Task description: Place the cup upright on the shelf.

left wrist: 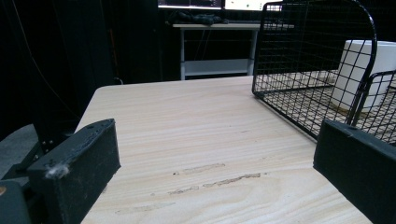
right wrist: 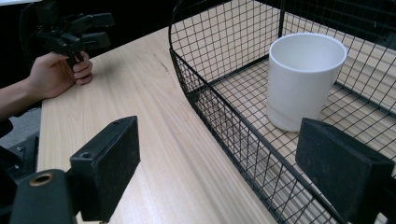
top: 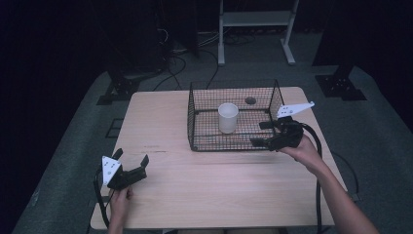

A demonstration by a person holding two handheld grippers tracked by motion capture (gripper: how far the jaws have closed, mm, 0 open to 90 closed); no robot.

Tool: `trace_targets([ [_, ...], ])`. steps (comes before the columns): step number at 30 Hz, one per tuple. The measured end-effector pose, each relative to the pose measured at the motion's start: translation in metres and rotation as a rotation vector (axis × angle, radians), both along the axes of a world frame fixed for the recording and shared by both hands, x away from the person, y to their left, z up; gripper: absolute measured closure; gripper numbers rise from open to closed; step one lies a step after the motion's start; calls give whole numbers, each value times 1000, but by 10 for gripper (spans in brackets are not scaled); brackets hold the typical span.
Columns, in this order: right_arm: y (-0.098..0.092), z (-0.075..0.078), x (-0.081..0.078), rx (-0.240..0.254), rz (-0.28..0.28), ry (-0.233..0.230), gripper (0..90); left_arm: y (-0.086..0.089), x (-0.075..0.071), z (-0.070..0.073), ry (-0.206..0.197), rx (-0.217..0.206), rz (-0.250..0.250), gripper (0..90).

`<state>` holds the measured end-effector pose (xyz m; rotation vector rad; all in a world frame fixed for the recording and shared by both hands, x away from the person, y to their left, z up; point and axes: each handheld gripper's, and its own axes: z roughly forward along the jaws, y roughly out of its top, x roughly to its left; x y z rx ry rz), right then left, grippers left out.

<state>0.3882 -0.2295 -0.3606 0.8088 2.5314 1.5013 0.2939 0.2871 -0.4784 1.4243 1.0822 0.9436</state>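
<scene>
Both grippers open-jawed, right gripper point(top: 263, 133) straddling basket point(top: 195, 127) wall

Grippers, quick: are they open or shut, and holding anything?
Left gripper: open, holding nothing.
Right gripper: open, holding nothing, at the basket wall.
</scene>
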Motion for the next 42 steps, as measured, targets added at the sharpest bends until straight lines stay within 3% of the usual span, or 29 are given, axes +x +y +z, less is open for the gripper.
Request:
trace_targets([
  [10,-12,-19,-5,-14,-18,33,128,0,0,0,0,1,0,0],
  [23,-17,-24,-17,-24,-21,10,128,0,0,0,1,3,0,0],
  [42,-31,-36,-30,-23,-31,17,128,0,0,0,1,4,0,0],
])
